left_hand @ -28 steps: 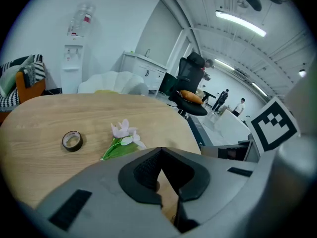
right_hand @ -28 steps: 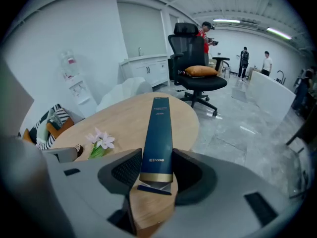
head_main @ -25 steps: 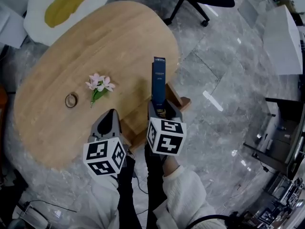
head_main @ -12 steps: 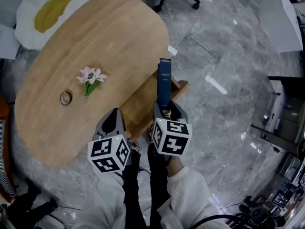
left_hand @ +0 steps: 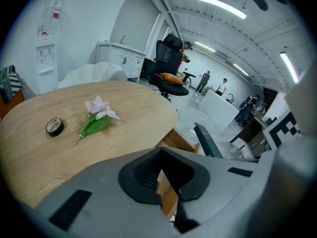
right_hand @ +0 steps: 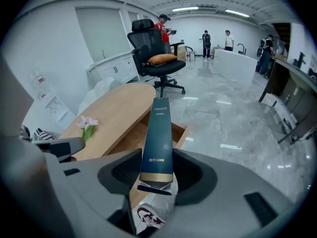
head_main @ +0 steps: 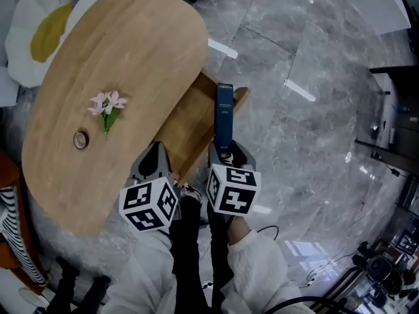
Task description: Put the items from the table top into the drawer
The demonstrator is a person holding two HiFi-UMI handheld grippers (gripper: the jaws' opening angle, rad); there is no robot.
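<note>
My right gripper [head_main: 226, 150] is shut on the lower end of a long dark blue box [head_main: 224, 116], which stands tilted over the open wooden drawer [head_main: 190, 120] at the table's side. In the right gripper view the box [right_hand: 158, 138] sits between both pads, above the drawer [right_hand: 181, 133]. My left gripper [head_main: 156, 159] hangs shut and empty beside the drawer; its jaws [left_hand: 159, 150] meet at the tips. A pink flower sprig [head_main: 106, 103] and a small tape roll [head_main: 80, 139] lie on the oval wooden table [head_main: 131, 38].
A white seat with a yellow cushion [head_main: 39, 31] stands past the table's far left. A black office chair [right_hand: 156, 48] and several people stand farther off on the grey marble floor [head_main: 308, 129]. The person's legs are below the grippers.
The right gripper has carried the blue box from the table's edge out along the drawer toward its outer end. The left gripper has moved alongside it. The flower and tape roll stay put.
</note>
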